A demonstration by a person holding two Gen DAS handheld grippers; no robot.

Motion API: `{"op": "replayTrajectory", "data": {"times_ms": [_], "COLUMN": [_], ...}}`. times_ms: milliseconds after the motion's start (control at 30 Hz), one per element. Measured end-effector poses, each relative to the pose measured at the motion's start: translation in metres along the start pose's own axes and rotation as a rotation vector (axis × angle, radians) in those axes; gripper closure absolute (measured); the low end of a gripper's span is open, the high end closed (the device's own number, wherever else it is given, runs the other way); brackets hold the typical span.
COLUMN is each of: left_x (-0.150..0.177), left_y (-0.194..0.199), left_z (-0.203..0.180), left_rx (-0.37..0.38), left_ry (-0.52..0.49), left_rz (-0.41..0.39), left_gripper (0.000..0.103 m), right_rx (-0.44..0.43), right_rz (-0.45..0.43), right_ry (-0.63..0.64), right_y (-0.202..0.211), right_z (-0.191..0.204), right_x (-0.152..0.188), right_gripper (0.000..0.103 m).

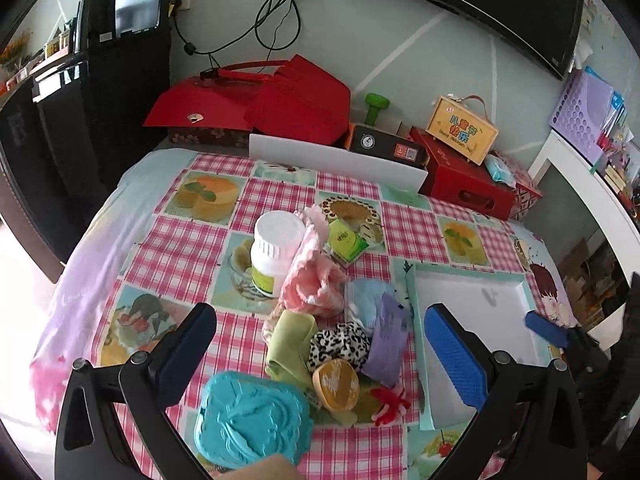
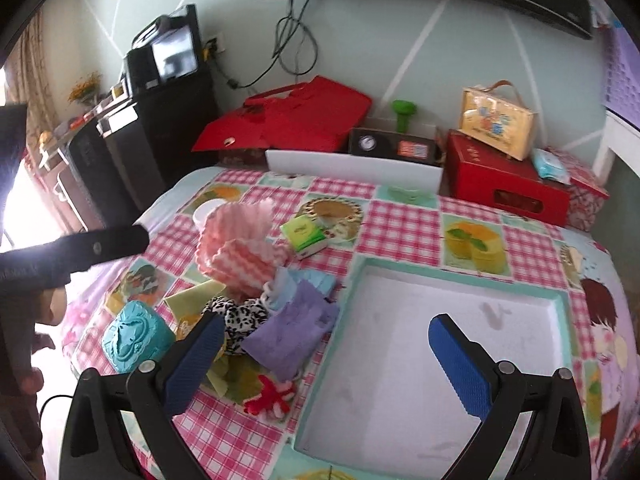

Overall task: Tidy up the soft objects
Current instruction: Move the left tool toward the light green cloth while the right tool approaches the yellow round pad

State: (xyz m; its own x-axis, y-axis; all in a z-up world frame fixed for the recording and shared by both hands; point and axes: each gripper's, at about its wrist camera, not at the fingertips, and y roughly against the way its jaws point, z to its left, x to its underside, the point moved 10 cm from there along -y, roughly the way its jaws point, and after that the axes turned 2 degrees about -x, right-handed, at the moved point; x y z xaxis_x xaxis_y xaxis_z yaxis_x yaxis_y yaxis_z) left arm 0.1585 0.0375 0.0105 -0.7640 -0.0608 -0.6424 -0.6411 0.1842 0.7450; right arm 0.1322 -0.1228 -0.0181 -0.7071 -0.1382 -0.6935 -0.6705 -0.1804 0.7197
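Both tools are wide open and hold nothing. The left tool (image 1: 320, 344) hangs over the pile of soft cloth things (image 1: 340, 320). The right tool (image 2: 326, 348) hangs over the white tray (image 2: 520, 292), pile to its left

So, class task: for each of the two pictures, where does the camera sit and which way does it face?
Left wrist: on the left gripper, open, facing the pile: turquoise embossed plastic box, leopard-print scrunchie; a fingertip shows below.
Right wrist: on the right gripper, open, above the white shallow tray; the left gripper's black finger shows at left.
Shared: box, scrunchie, tray, pink checked tablecloth.
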Motion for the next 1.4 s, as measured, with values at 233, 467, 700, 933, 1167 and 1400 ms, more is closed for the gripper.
{"op": "replayTrajectory", "data": {"times_ms": [233,467,700,933,1167,1400], "left_x": [-0.001,0.002,0.004,0.008,0.012,0.027], "left_y": [-0.008,-0.015,-0.020,-0.031,-0.042,-0.066], "left_z": [0.018,0.051,0.078,0.091,0.082,0.060], "left_rx": [0.023,0.011,0.016,0.008,0.014,-0.005], "left_ry": [0.033,0.077,0.109,0.067,-0.067,-0.186], "left_rz": [-0.006,0.023,0.050,0.094,0.176,0.334], "left_gripper": [0.000,0.000,0.000,0.000,0.000,0.000], "right_rx": [-0.086,-0.115,-0.127,-0.150,-0.193,-0.240], "right_rz": [0.074,0.122,0.145,0.160,0.183,0.201], "right_ry": [0.030,0.060,0.071,0.081,0.090,0.084], "right_y": [-0.035,-0.055,-0.063,-0.066,-0.074,-0.080], "right_z": [0.034,0.057,0.065,0.072,0.083,0.093], "right_x": [0.020,0.035,0.043,0.048,0.055,0.056], "right_gripper": [0.000,0.000,0.000,0.000,0.009,0.017]}}
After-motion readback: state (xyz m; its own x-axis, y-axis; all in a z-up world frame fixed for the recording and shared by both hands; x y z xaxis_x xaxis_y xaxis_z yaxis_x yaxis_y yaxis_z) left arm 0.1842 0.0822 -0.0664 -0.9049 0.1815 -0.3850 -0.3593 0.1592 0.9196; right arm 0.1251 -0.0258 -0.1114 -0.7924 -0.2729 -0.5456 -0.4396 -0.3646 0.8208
